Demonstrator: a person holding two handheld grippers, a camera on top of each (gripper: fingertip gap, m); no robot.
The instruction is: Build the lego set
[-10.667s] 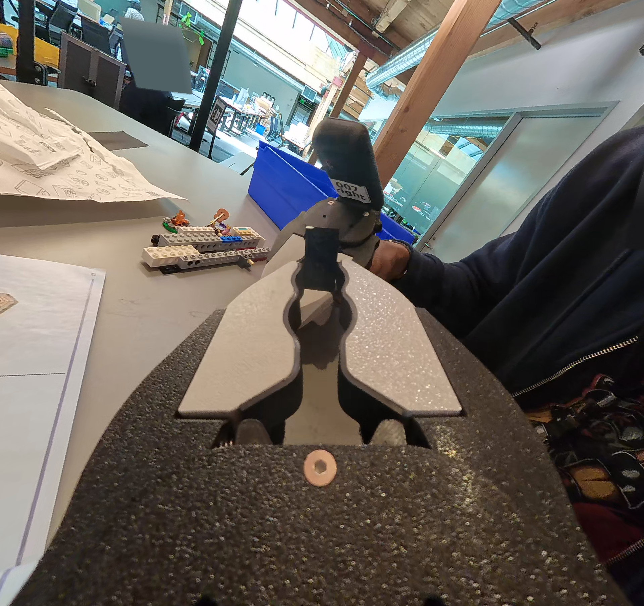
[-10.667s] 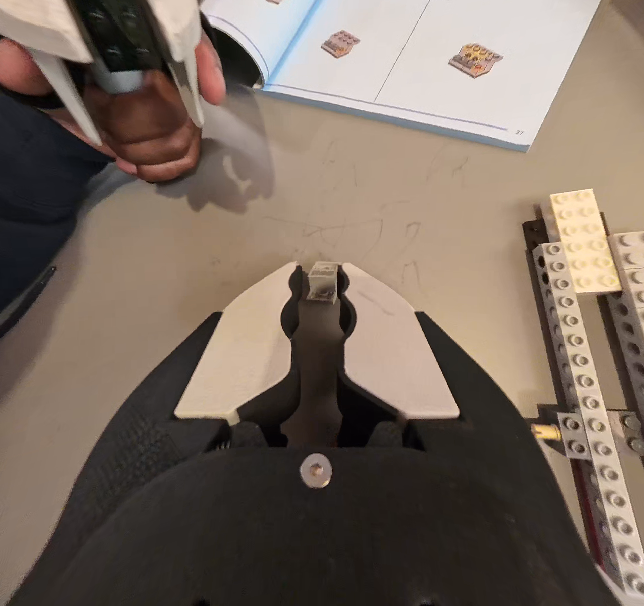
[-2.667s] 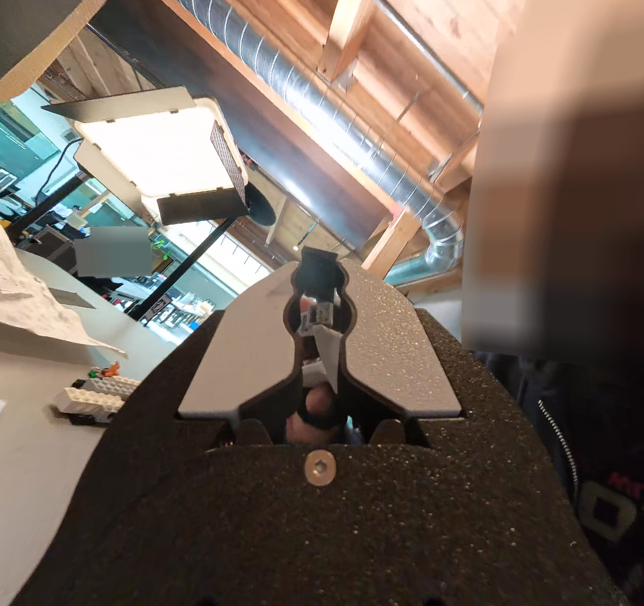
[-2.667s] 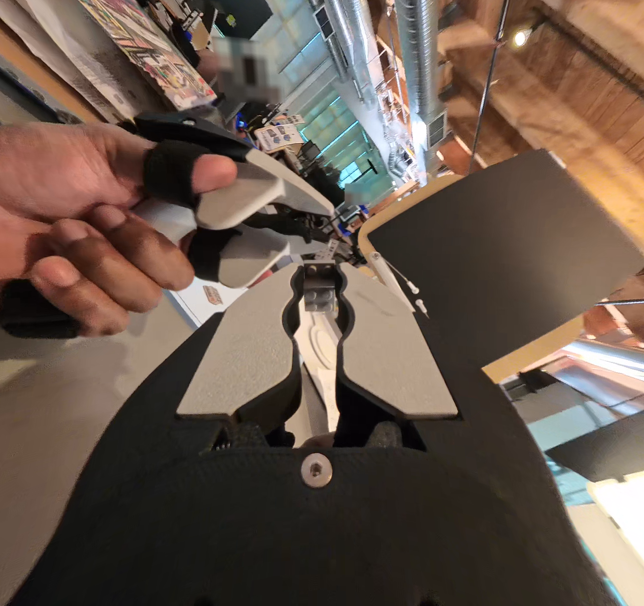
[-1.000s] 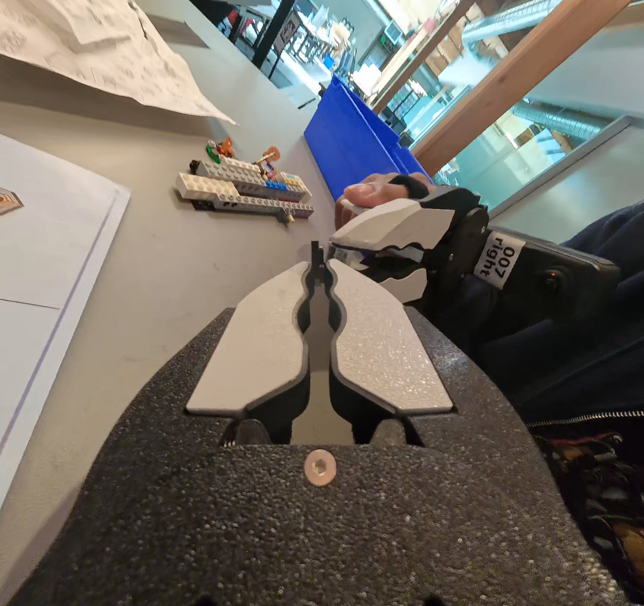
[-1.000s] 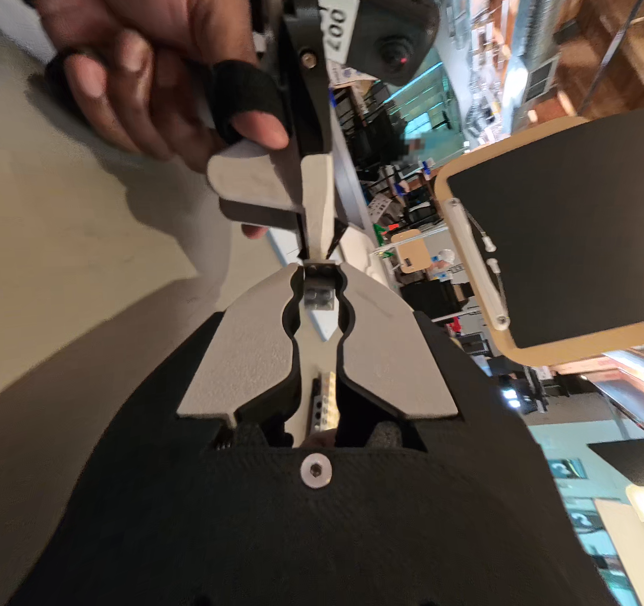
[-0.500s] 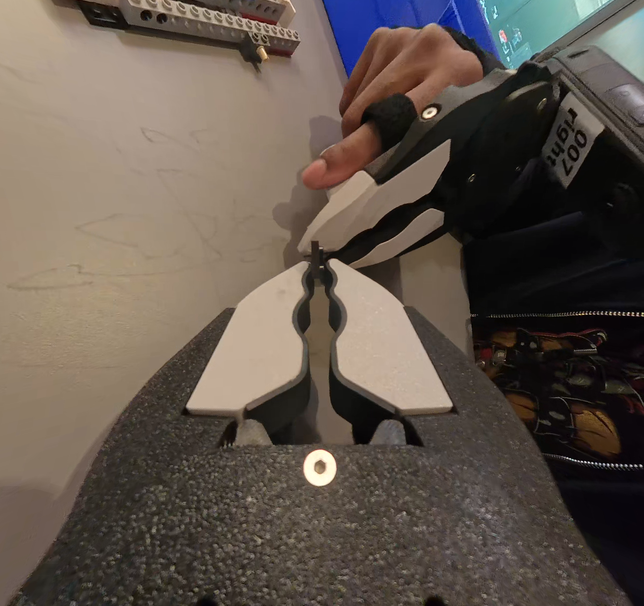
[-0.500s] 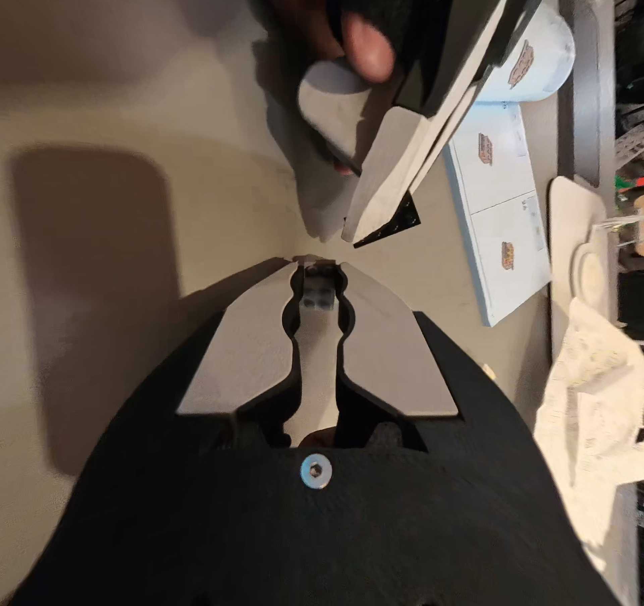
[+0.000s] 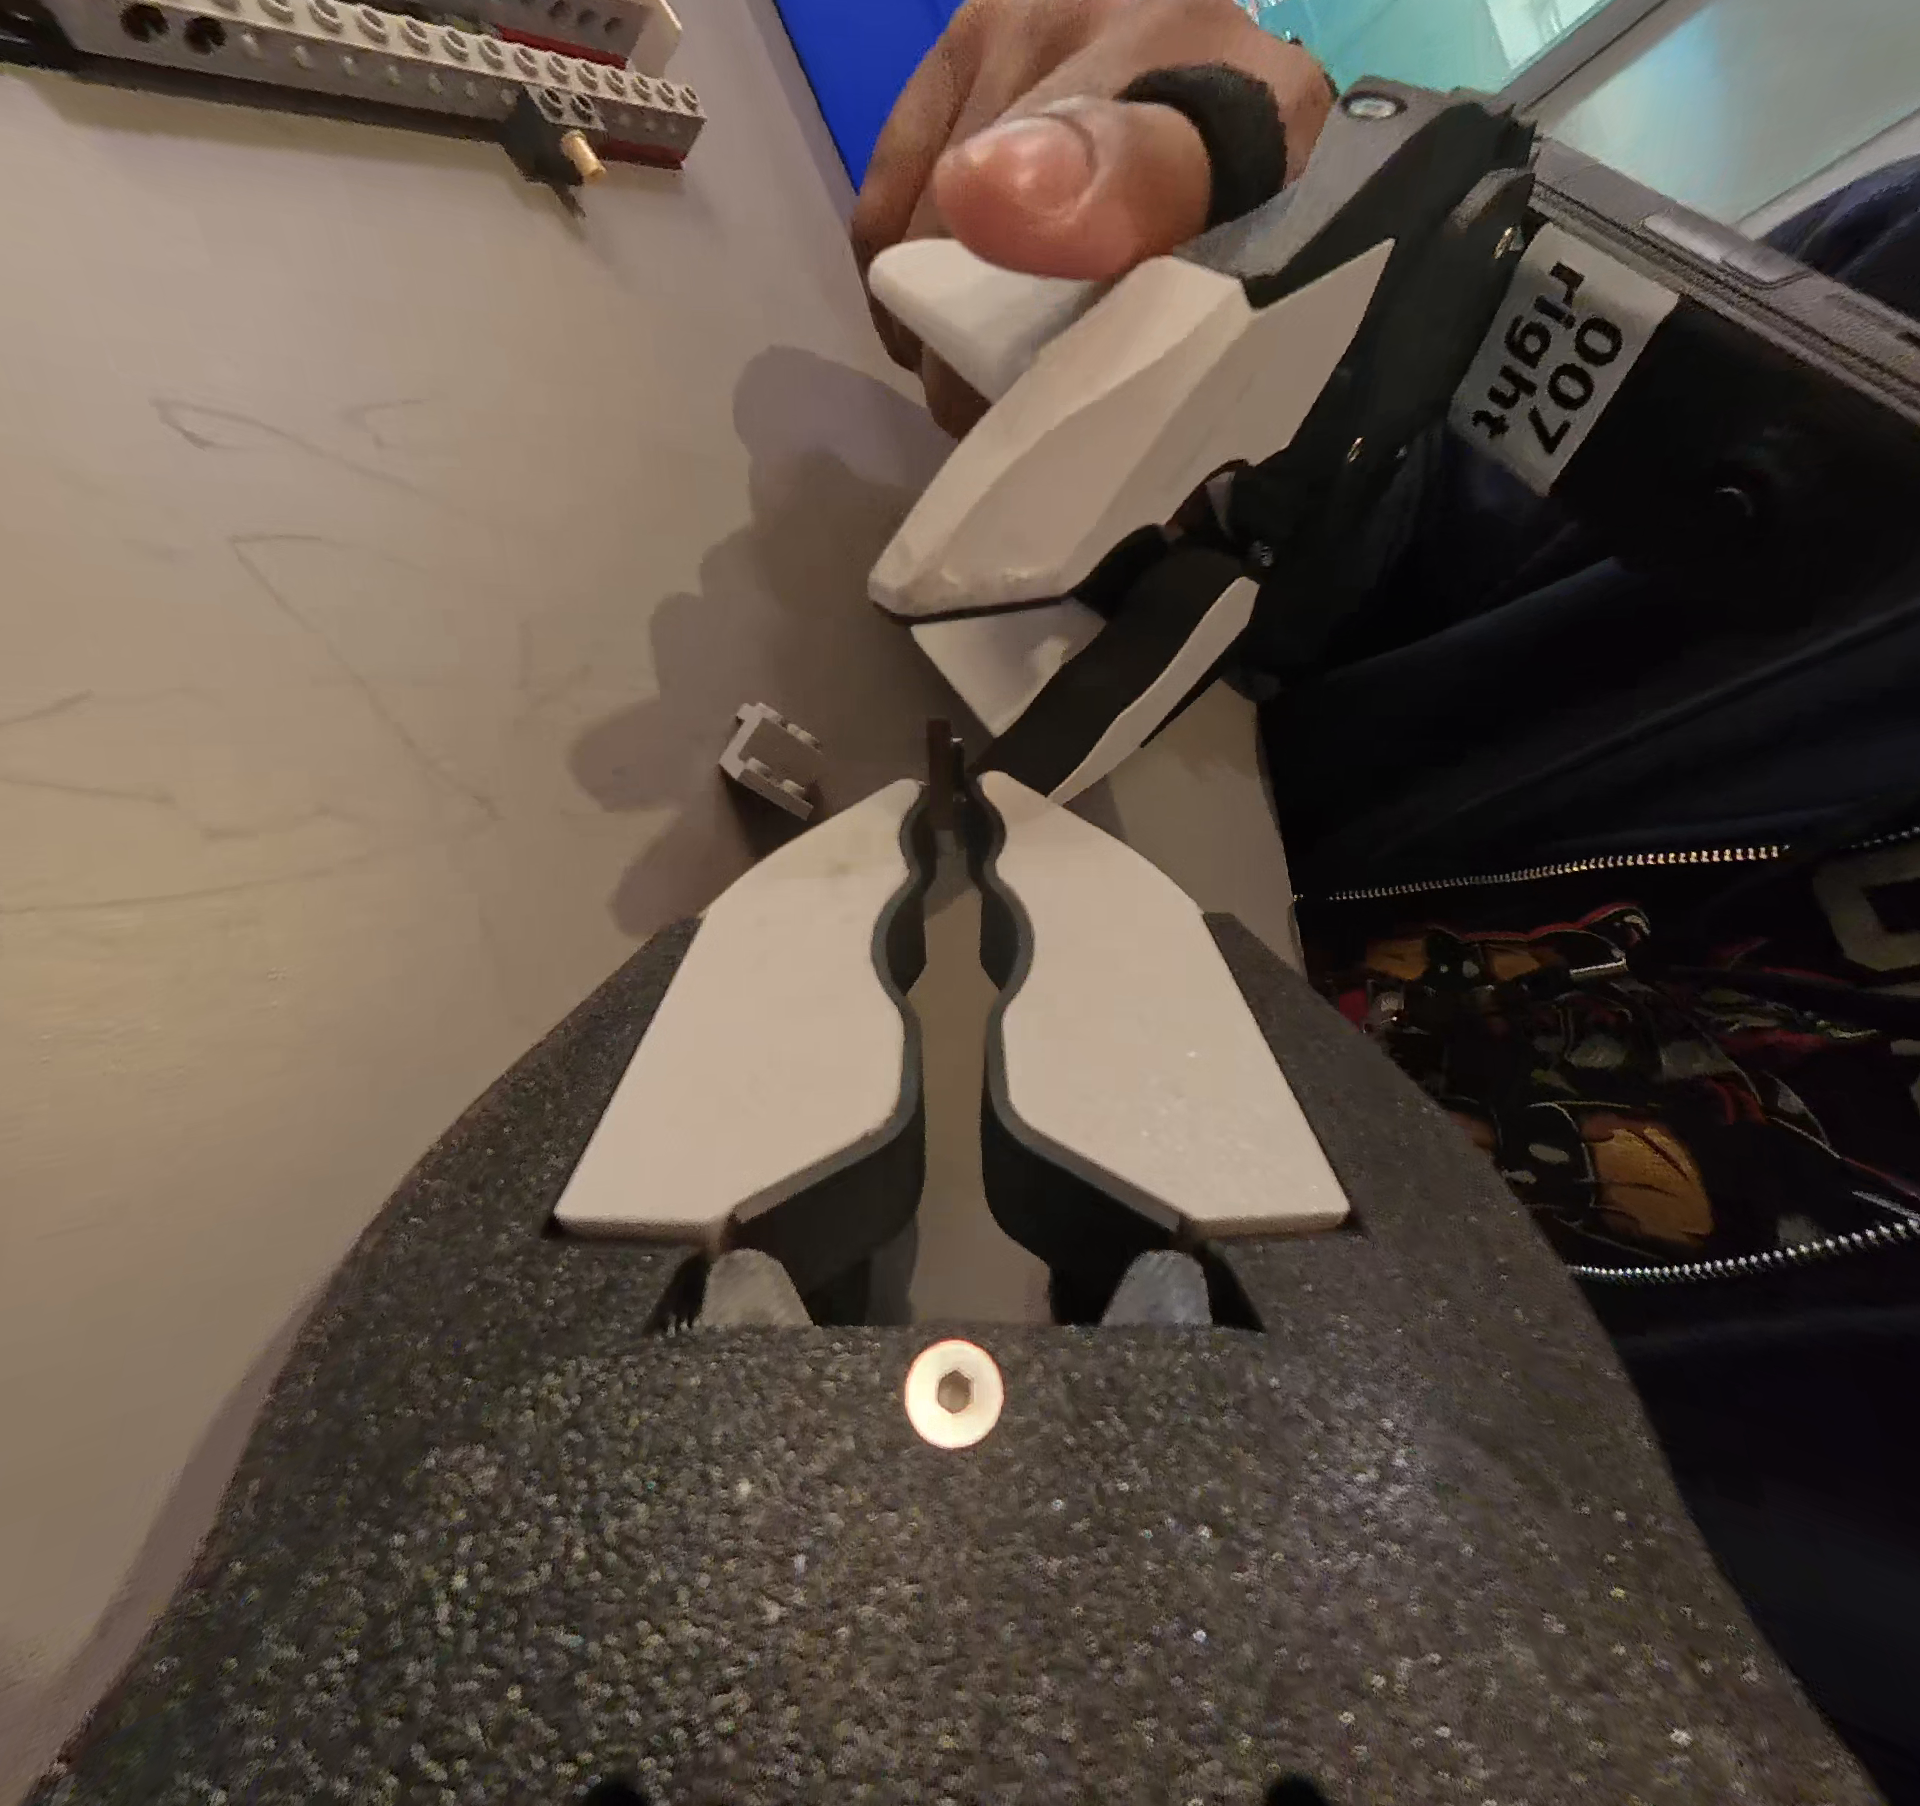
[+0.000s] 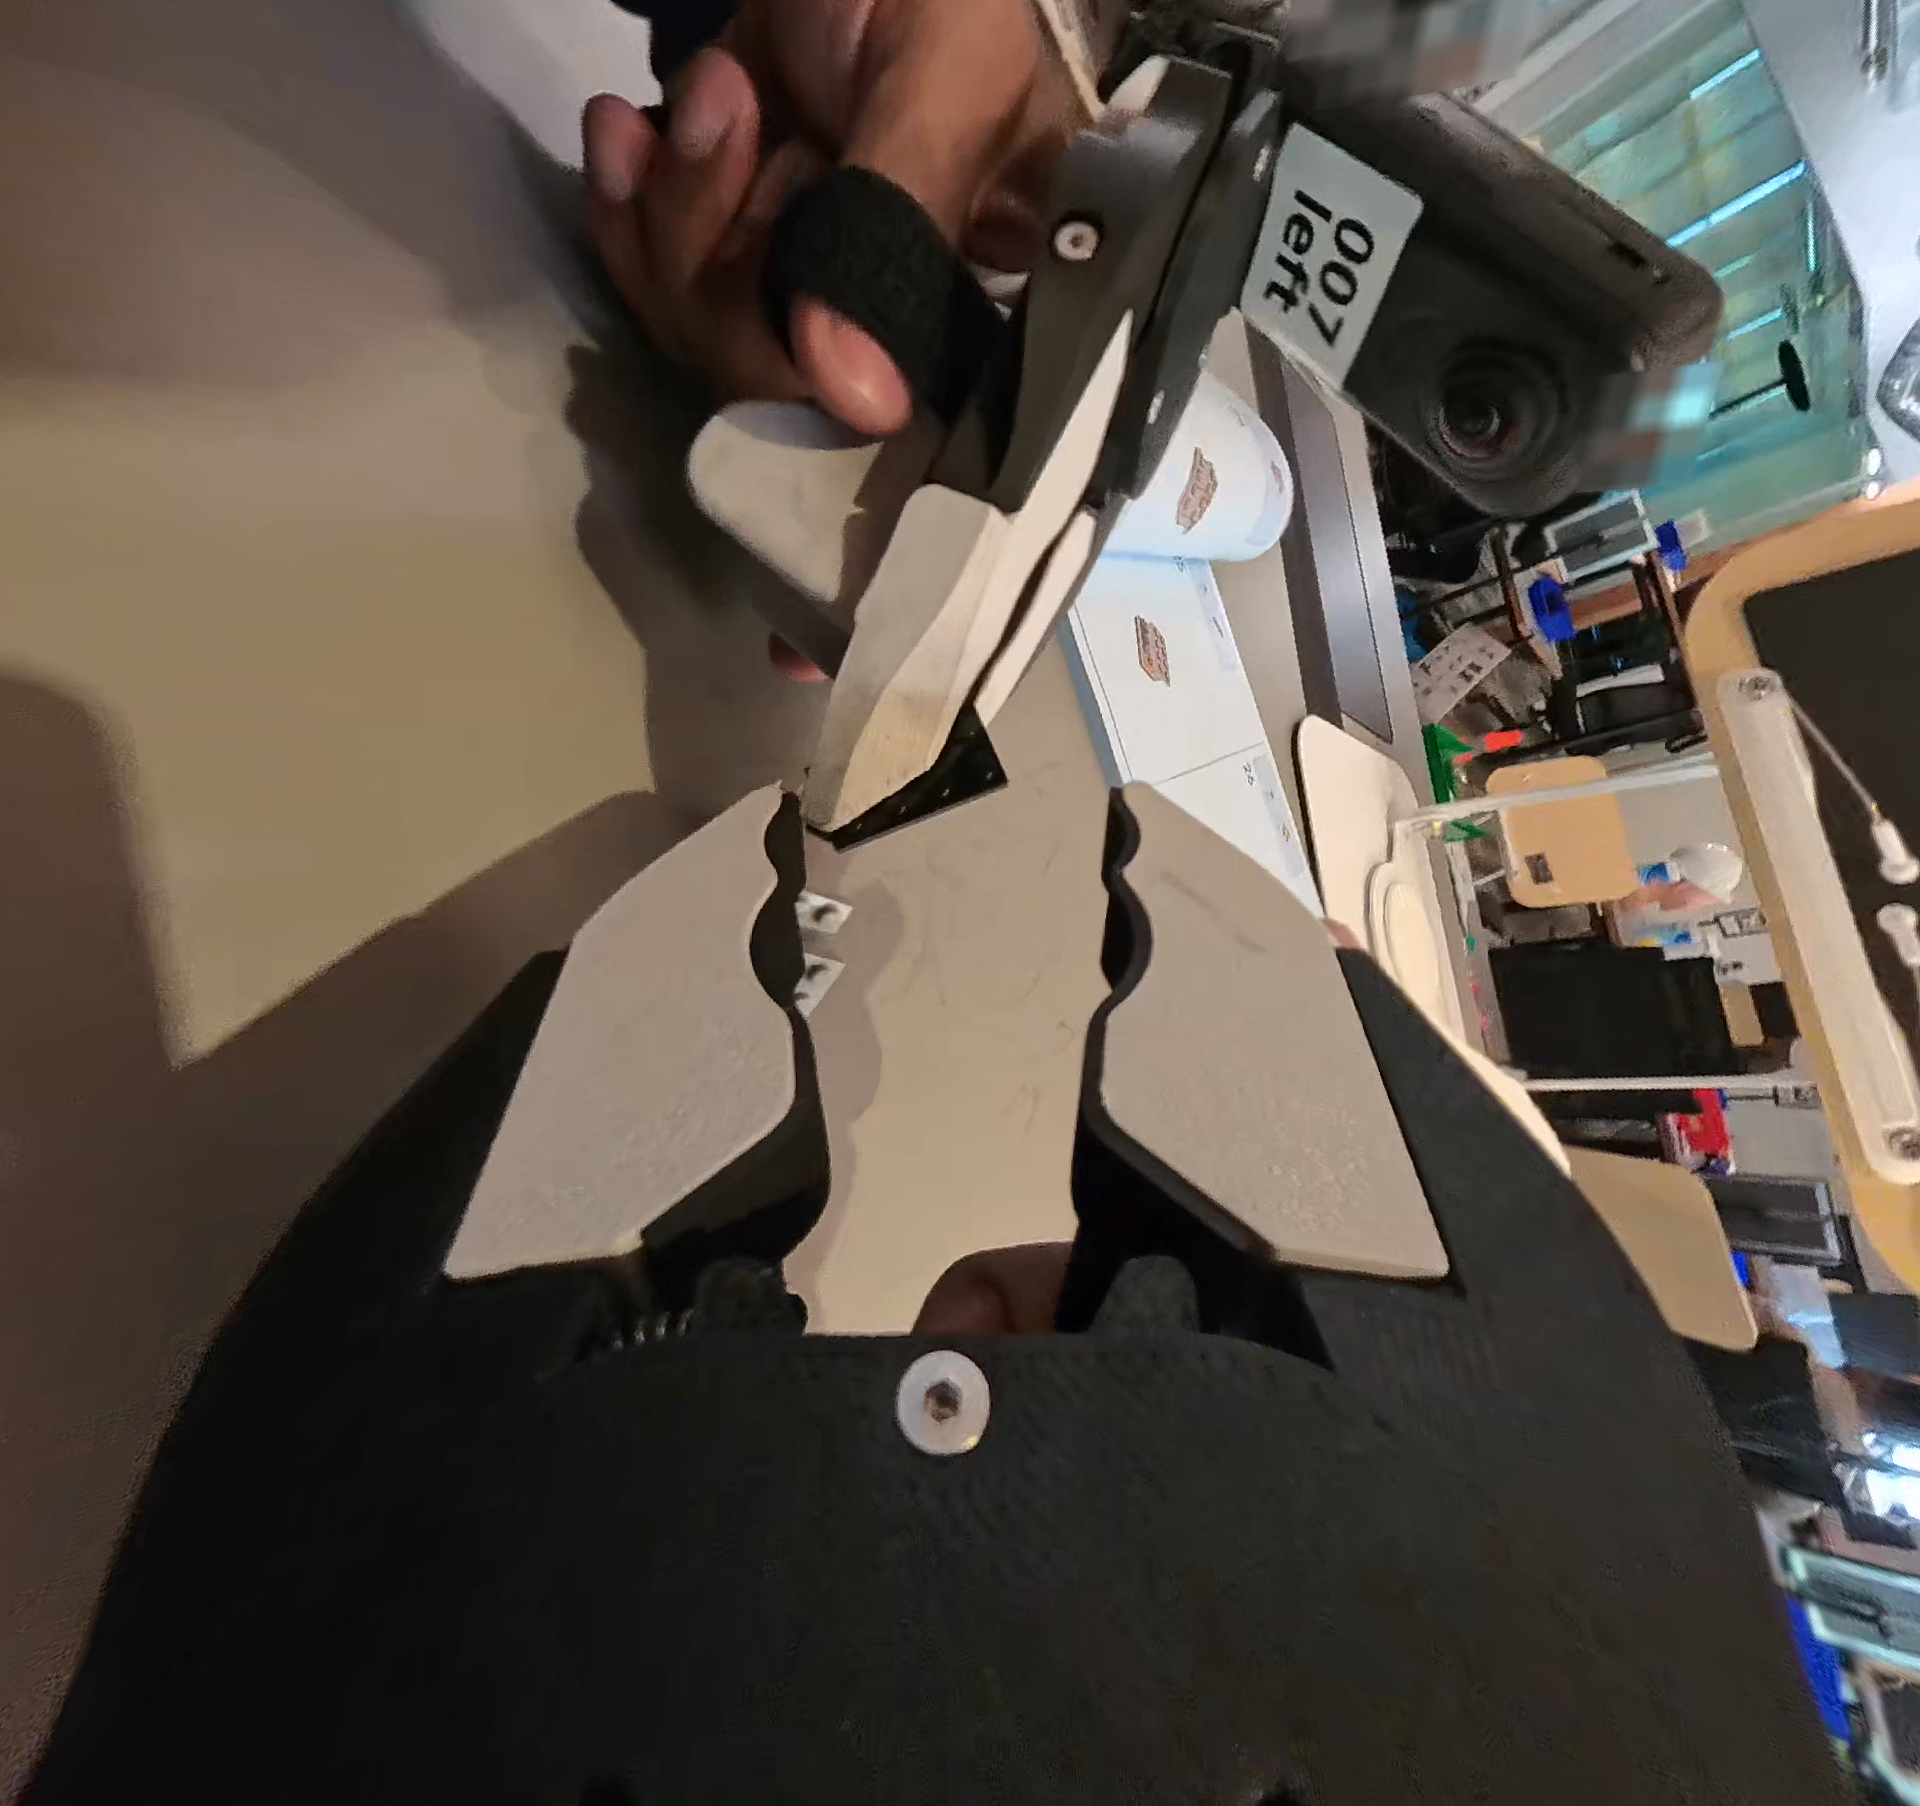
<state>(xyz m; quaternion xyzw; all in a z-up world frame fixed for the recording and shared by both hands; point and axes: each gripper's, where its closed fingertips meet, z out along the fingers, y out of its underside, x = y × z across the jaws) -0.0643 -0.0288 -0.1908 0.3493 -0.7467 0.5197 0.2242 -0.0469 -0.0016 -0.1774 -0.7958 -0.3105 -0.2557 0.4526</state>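
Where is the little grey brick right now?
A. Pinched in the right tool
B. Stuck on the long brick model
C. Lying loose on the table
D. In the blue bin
C: the grey brick lies on the table, beside the open right tool, not gripped.
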